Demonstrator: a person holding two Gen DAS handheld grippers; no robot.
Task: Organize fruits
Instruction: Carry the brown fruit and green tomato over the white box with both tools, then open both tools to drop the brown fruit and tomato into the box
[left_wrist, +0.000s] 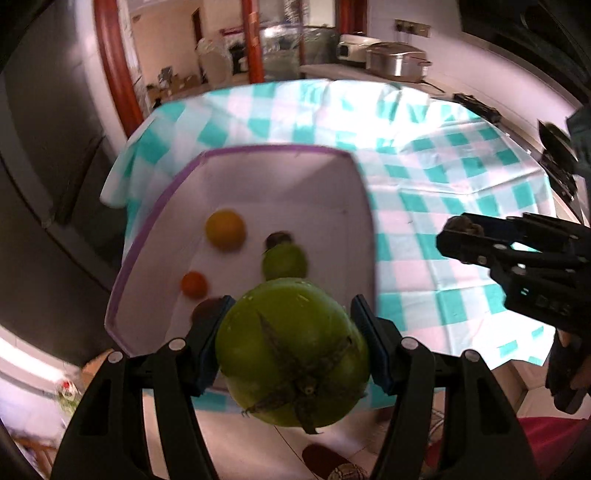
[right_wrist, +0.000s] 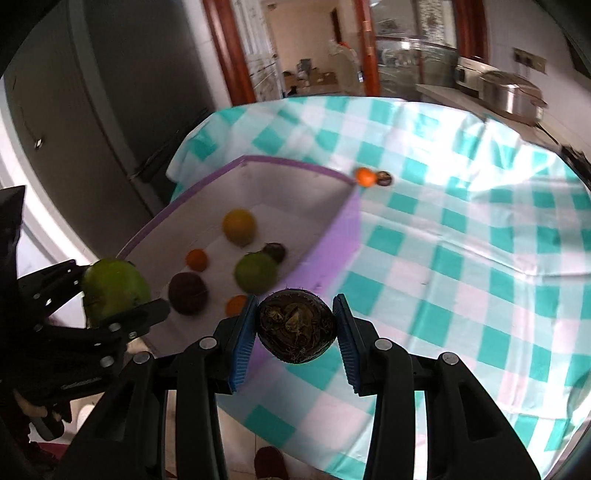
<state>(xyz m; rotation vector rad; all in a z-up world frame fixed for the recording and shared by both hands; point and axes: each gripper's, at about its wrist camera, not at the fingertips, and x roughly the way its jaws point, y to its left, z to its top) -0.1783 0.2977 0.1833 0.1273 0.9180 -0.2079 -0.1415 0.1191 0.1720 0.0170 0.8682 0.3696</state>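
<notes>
My left gripper (left_wrist: 291, 328) is shut on a big green tomato (left_wrist: 291, 354) and holds it in the air near the near edge of a white box with a purple rim (left_wrist: 258, 149). My right gripper (right_wrist: 295, 325) is shut on a dark brown round fruit (right_wrist: 296, 326), also in the air beside the box's right wall (right_wrist: 332, 243). In the box lie a yellow-orange fruit (right_wrist: 239, 226), a green fruit (right_wrist: 255, 272), small orange fruits (right_wrist: 196, 259), and dark ones (right_wrist: 187, 292). The right gripper also shows in the left wrist view (left_wrist: 461, 236).
The box stands on a table with a teal-and-white checked cloth (right_wrist: 461, 258). A small orange fruit (right_wrist: 365, 176) and a dark fruit (right_wrist: 385, 178) lie on the cloth behind the box's far right corner. A counter with a metal pot (right_wrist: 511, 94) is at the back right.
</notes>
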